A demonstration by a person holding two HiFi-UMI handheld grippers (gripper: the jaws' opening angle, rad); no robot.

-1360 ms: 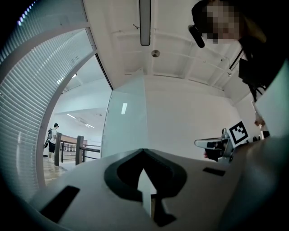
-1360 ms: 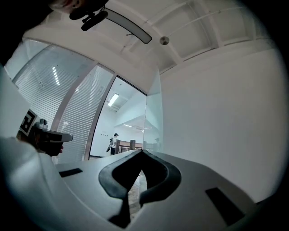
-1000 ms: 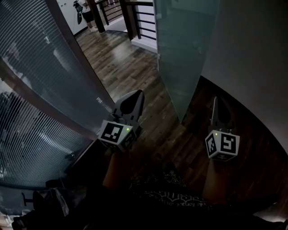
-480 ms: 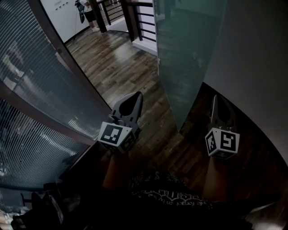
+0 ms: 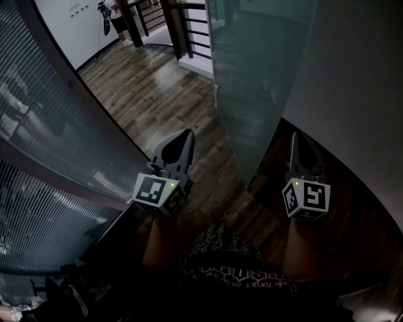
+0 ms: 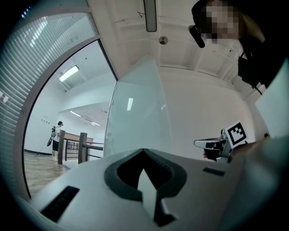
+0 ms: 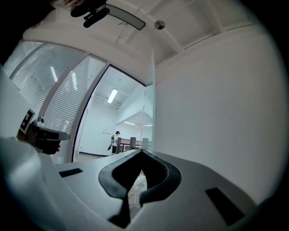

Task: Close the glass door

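The frosted glass door (image 5: pixel 258 75) stands ajar ahead, and its near edge comes down to the wooden floor between my two grippers. My left gripper (image 5: pixel 182 135) is on the doorway side of that edge, shut and holding nothing. On the other side, between the door and the white wall, my right gripper (image 5: pixel 297 139) is also shut and empty. Neither touches the glass. In the left gripper view the door (image 6: pixel 135 113) shows as a broad pale pane. In the right gripper view the door (image 7: pixel 149 113) is seen almost edge-on.
A curved glass wall with blinds (image 5: pixel 44 126) runs along the left. A white wall (image 5: pixel 352 94) closes the right. Beyond the doorway are dark railing posts (image 5: pixel 176 25) and a person with a bag (image 5: pixel 113 9) on the wood floor (image 5: pixel 151 82).
The head view has shifted forward, so the door's near edge sits lower and further left in frame. Both grippers stay shut; the right one moved slightly ahead beside the door.
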